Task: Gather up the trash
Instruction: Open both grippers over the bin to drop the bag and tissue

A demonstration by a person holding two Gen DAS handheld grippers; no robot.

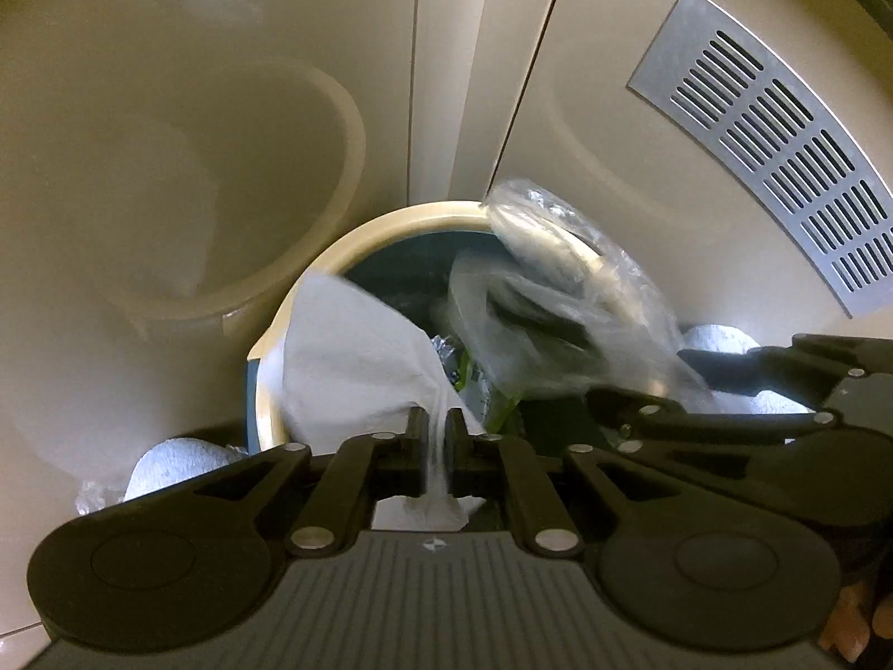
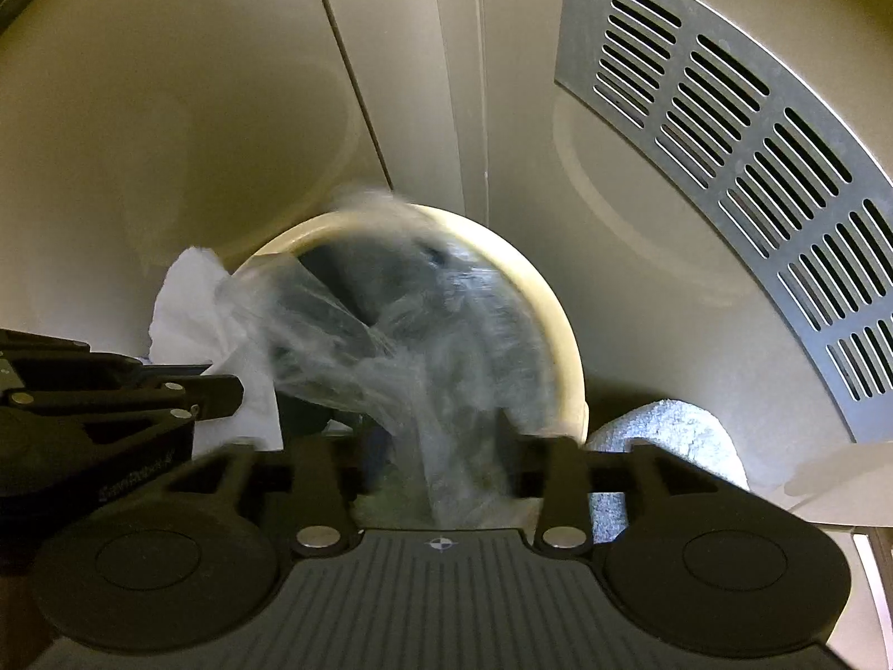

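Below, one cream-rimmed bin point(image 1: 357, 237) stands against a beige cabinet point(image 1: 167, 84) with one metal vent point(image 1: 781, 151). Left gripper point(image 1: 434, 432) is clenched on one white tissue point(image 1: 346, 357); right gripper point(image 2: 441, 446) stands parted around one blurred clear plastic bag point(image 2: 390, 346) over the bin's mouth.

You are at glossy cream cabinet doors point(image 1: 223, 56), a slotted metal vent grille point(image 1: 781, 156); a round bin point(image 1: 402, 218), a home kitchen corner by the look.

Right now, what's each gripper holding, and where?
Left gripper: white paper towel, pinched at its bunched lower end. Right gripper: clear plastic bag, apparently at its gathered end; blurred.
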